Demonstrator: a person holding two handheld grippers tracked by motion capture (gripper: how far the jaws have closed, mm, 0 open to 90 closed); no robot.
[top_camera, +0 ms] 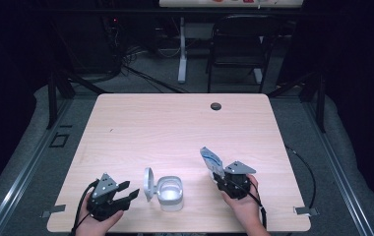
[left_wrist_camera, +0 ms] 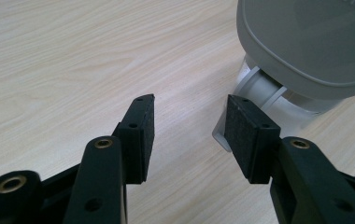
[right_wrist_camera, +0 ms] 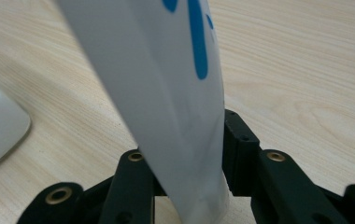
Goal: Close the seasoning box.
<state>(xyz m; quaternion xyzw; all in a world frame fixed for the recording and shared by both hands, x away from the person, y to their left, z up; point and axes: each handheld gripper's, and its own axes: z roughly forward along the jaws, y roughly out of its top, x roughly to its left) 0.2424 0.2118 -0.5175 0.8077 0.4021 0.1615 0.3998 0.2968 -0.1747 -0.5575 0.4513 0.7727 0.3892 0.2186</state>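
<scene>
A small white container (top_camera: pixel 170 192) stands near the table's front edge, its hinged lid (top_camera: pixel 148 183) swung open and upright on its left side. My left gripper (top_camera: pixel 129 190) lies just left of that lid with its jaws open and nothing between them. In the left gripper view the grey lid (left_wrist_camera: pixel 306 42) and its hinge (left_wrist_camera: pixel 259 88) loom just beyond the left gripper (left_wrist_camera: pixel 190 109). To the right of the container, my right gripper (top_camera: pixel 218 173) is shut on the lower end of a white and blue pouch (top_camera: pixel 210 160), which sticks up and tilts left. The pouch (right_wrist_camera: pixel 166 93) rises between the right gripper (right_wrist_camera: pixel 189 140) jaws.
The light wooden table (top_camera: pixel 175 128) has a dark cable hole (top_camera: pixel 216 106) near its far edge. Beyond the table stand a black chair (top_camera: pixel 244 44) and a white desk leg (top_camera: pixel 181 49). Cables trail from both grippers off the front edge.
</scene>
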